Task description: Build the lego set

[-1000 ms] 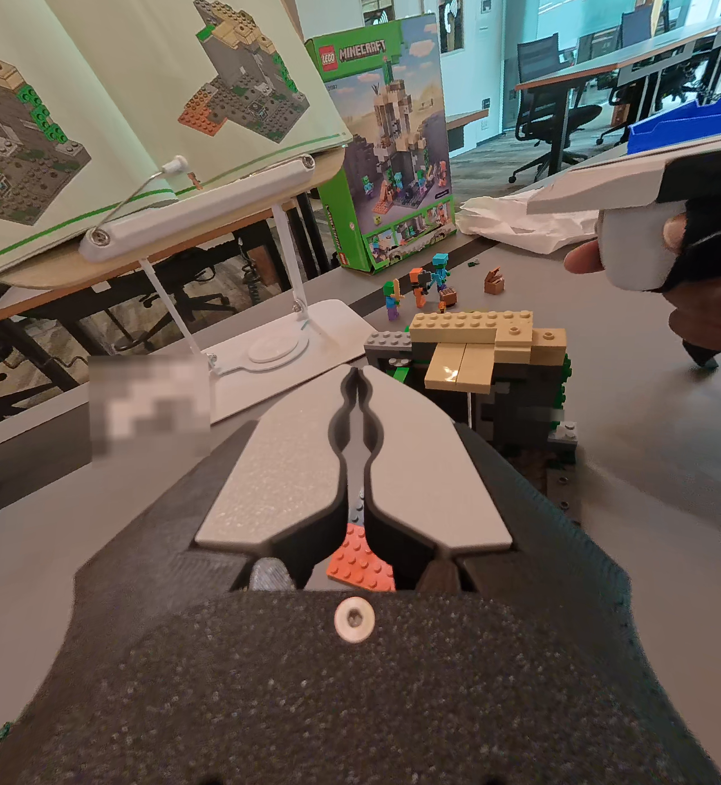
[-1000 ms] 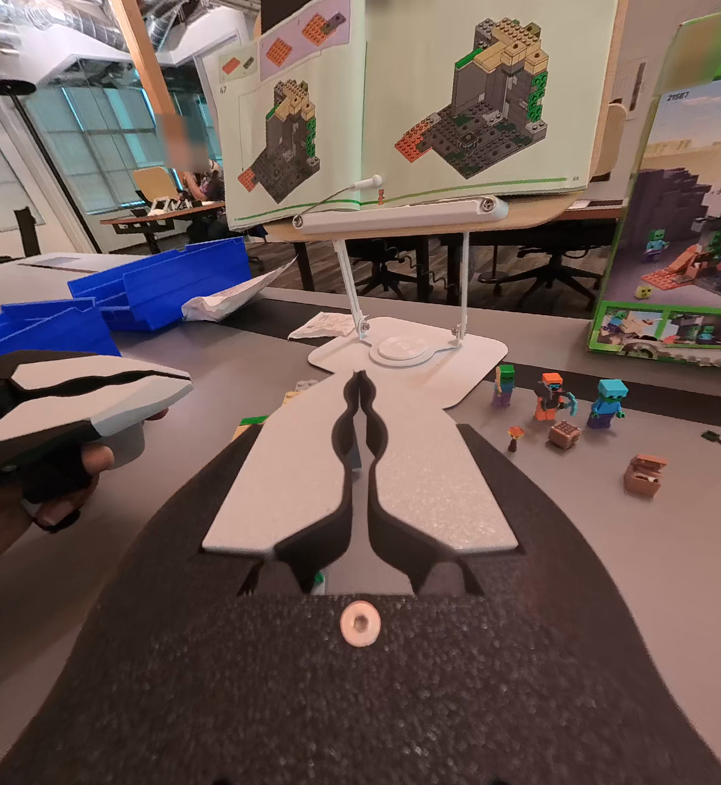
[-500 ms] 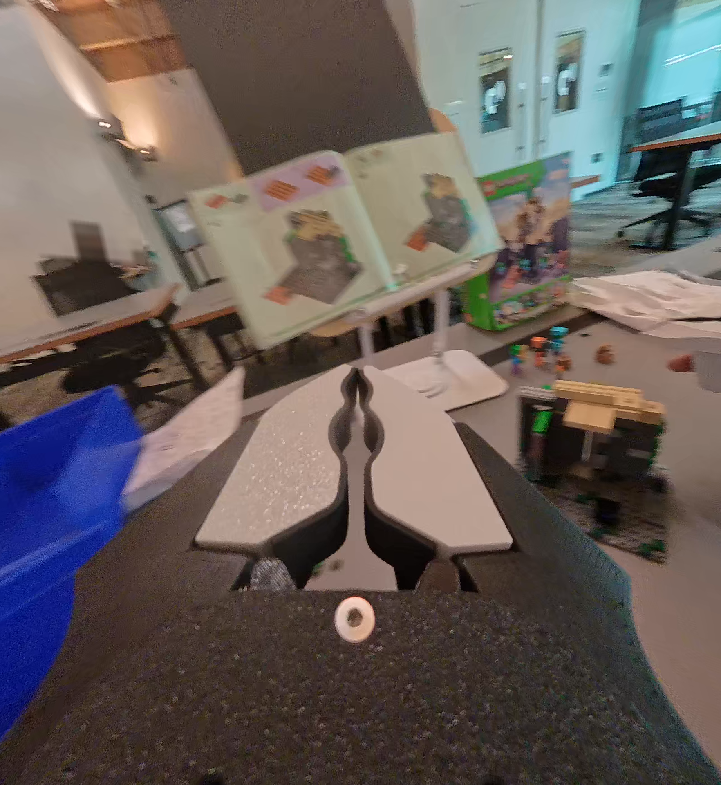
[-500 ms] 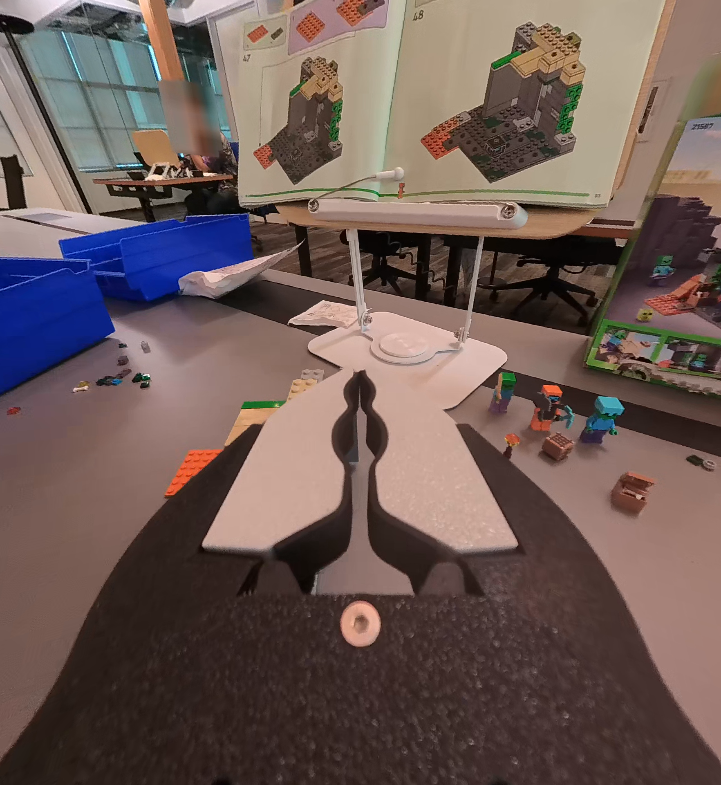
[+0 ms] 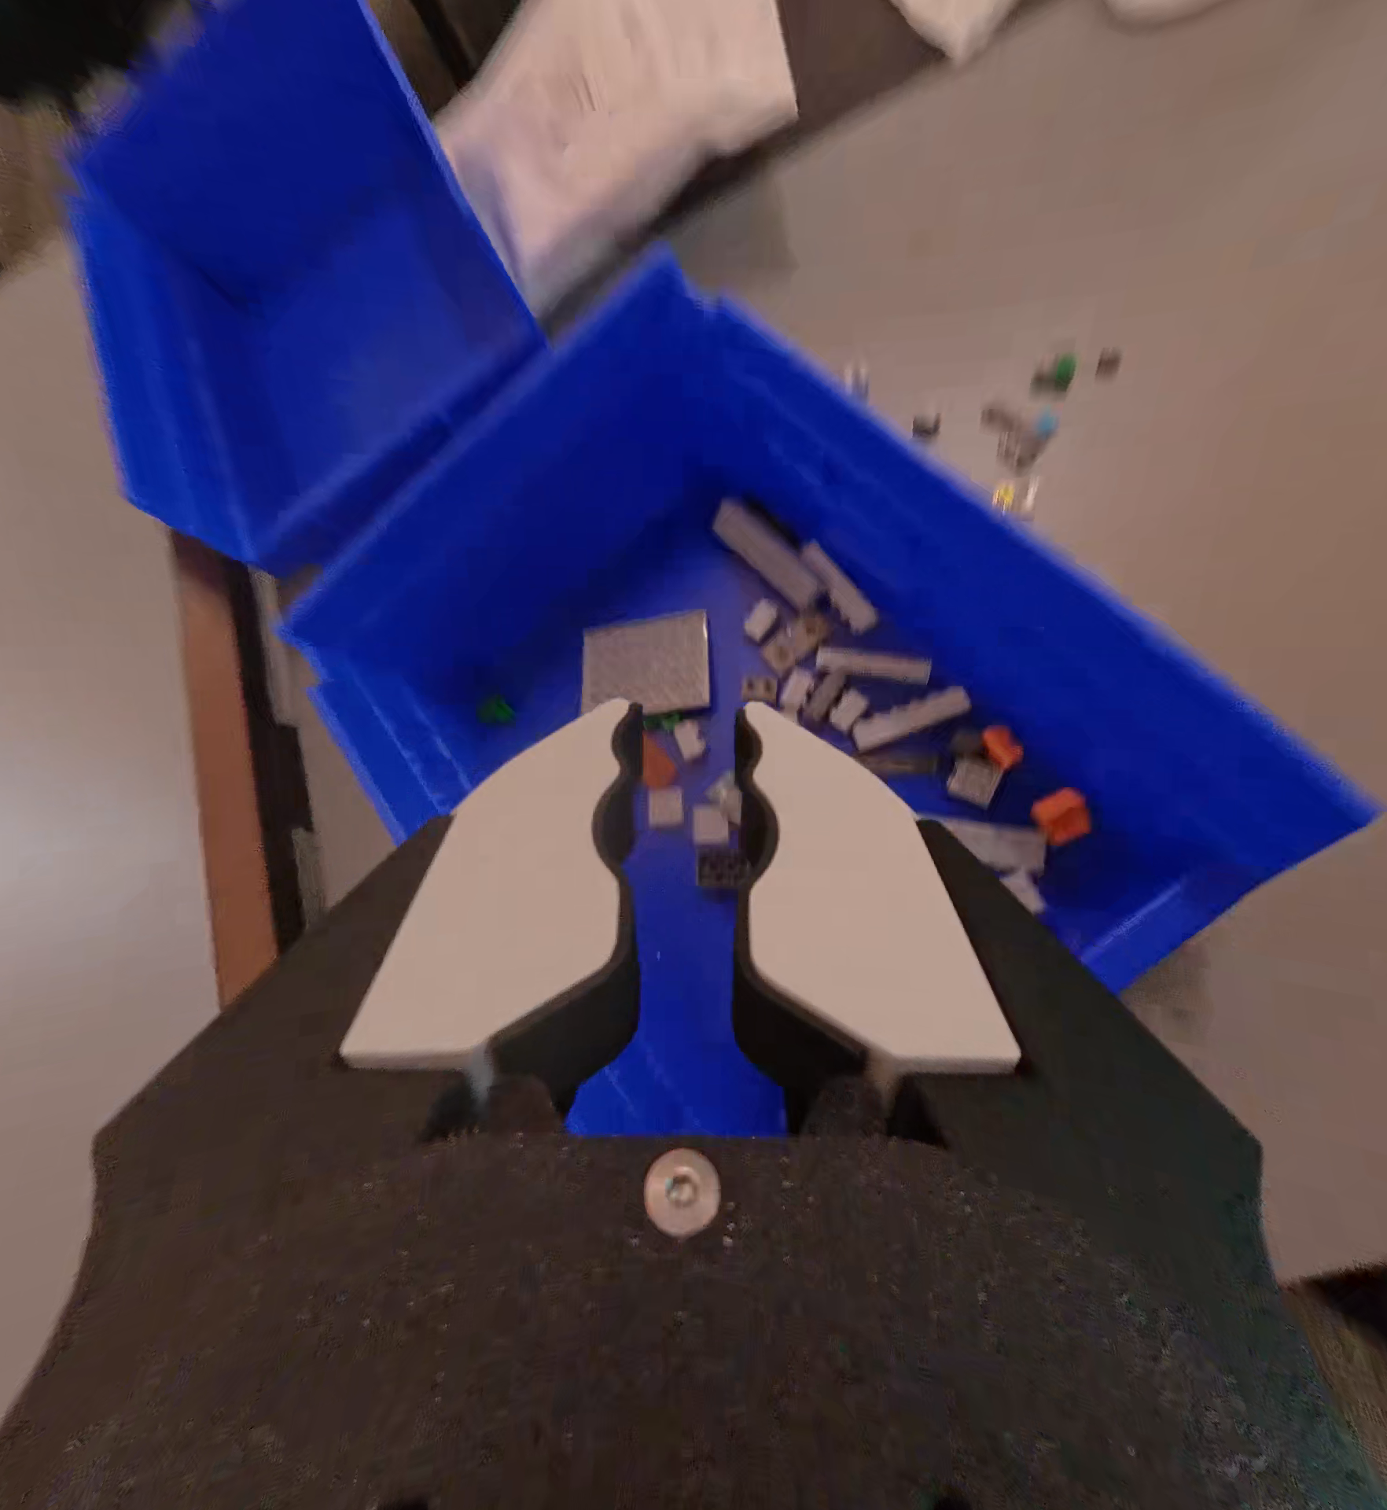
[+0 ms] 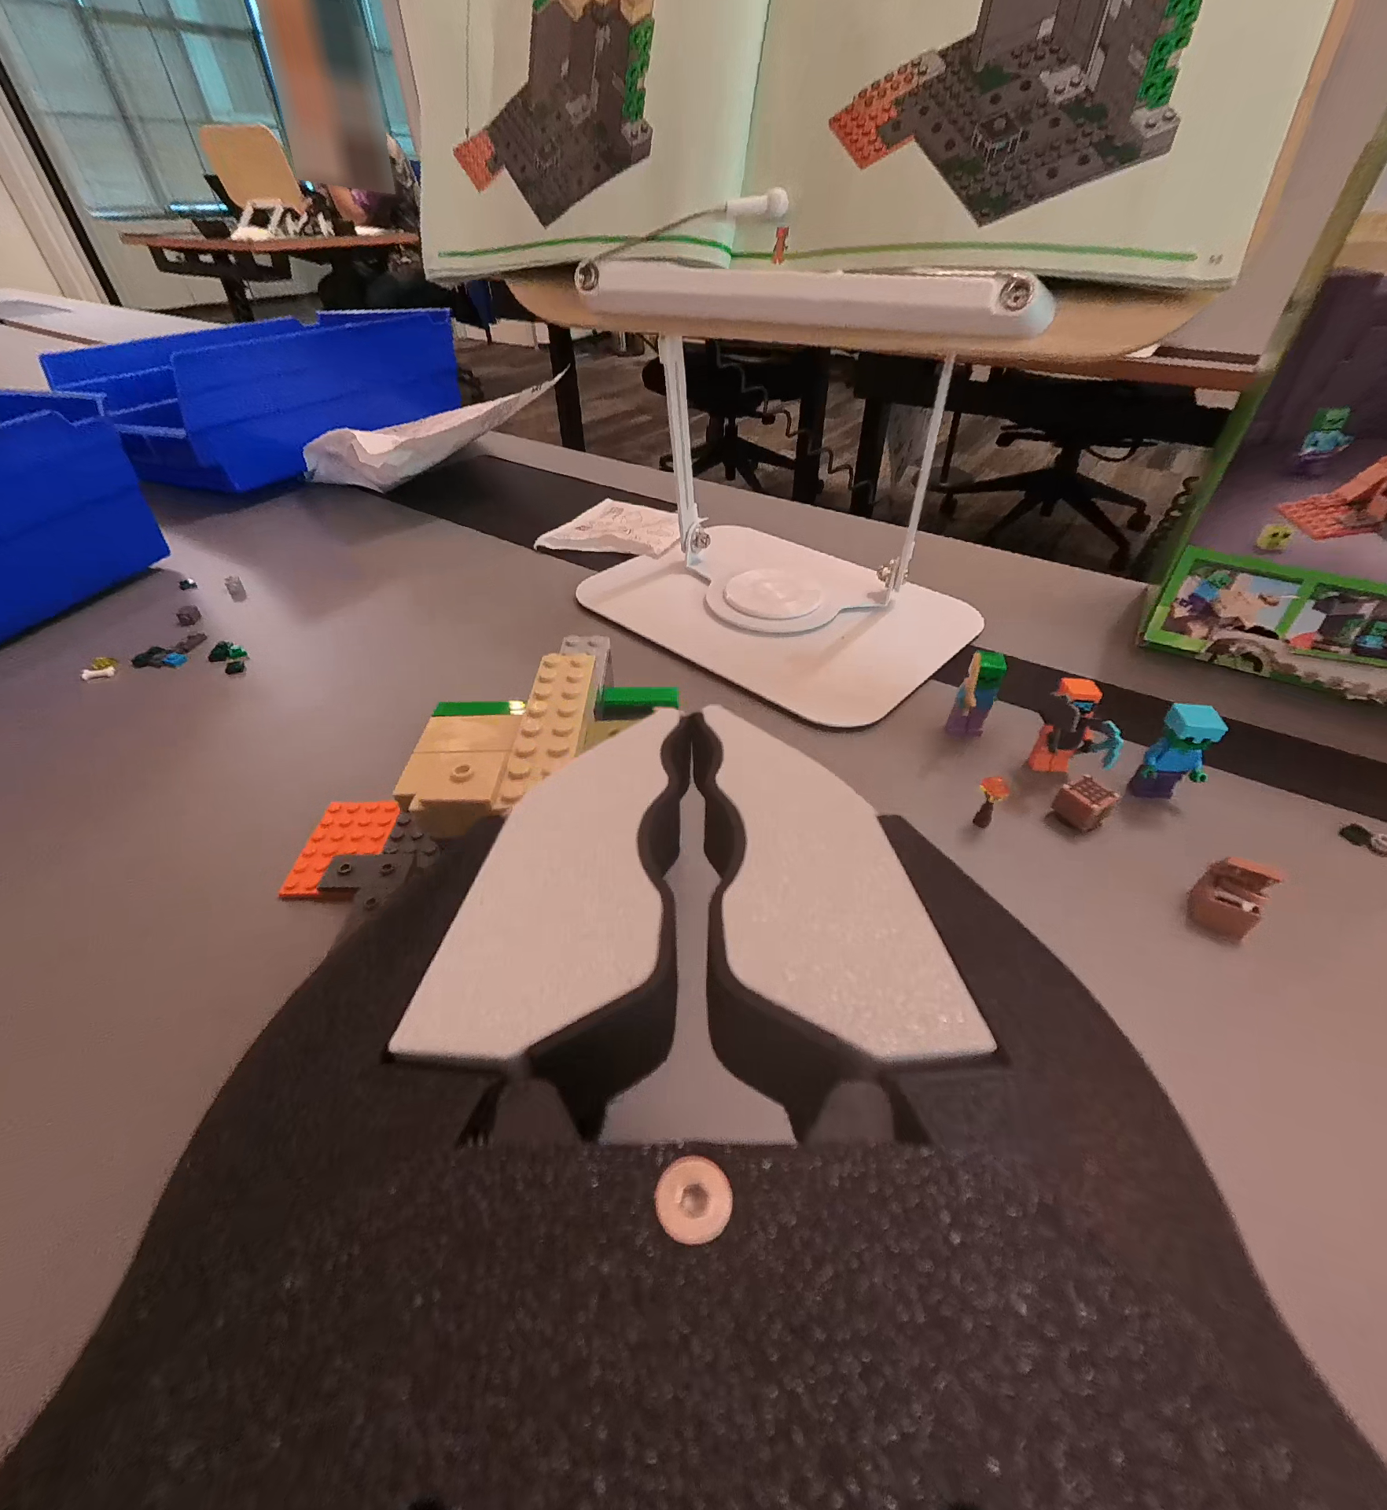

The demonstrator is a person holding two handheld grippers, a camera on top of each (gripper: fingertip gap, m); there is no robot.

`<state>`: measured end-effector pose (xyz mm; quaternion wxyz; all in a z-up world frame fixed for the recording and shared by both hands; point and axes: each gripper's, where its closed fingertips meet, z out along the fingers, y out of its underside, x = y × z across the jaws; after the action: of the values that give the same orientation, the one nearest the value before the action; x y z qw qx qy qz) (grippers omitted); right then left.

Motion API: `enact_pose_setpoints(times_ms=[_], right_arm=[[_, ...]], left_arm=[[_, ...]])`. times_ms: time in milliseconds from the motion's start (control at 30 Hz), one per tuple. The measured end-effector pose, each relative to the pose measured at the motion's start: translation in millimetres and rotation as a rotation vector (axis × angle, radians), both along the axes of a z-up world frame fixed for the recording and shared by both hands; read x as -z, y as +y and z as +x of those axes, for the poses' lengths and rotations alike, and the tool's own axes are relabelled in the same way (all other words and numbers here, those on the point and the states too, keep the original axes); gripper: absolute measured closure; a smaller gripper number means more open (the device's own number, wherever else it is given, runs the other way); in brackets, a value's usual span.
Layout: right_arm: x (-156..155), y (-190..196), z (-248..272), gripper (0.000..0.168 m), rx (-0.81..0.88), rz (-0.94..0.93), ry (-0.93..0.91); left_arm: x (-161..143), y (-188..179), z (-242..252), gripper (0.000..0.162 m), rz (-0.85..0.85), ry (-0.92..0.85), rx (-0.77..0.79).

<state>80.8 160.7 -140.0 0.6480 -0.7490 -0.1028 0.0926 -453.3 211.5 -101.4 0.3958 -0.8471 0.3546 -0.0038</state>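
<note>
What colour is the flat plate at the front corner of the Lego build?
Orange. The flat plate shows best in the right wrist view.

Left gripper (image 5: 686, 719): rough black foam-textured body, two pale grey fingers (image 5: 510, 899) with wavy black inner edges, one silver hex screw at centre. Right gripper (image 6: 692, 719): same build, grey fingers (image 6: 829, 907) lightly speckled, its centre screw looking pinkish.
</note>
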Motion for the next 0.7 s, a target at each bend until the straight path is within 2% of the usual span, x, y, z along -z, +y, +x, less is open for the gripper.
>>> enact_pose_setpoints(times_ms=[167,333,500,700], right_arm=[[9,2,-3,0.168,0.006,-0.024,-0.042],[15,2,-4,0.168,0.006,-0.040,-0.057],[18,3,-4,0.168,-0.001,-0.051,-0.058],[20,3,-6,0.168,-0.016,-0.064,-0.049]], left_arm=[[64,5,-12,0.140,-0.242,0.211,0.082],[105,8,-21,0.140,-0.405,0.418,0.181],[123,9,-36,0.138,-0.510,0.591,0.218],[137,-2,-35,0.137,-0.658,0.577,0.225]])
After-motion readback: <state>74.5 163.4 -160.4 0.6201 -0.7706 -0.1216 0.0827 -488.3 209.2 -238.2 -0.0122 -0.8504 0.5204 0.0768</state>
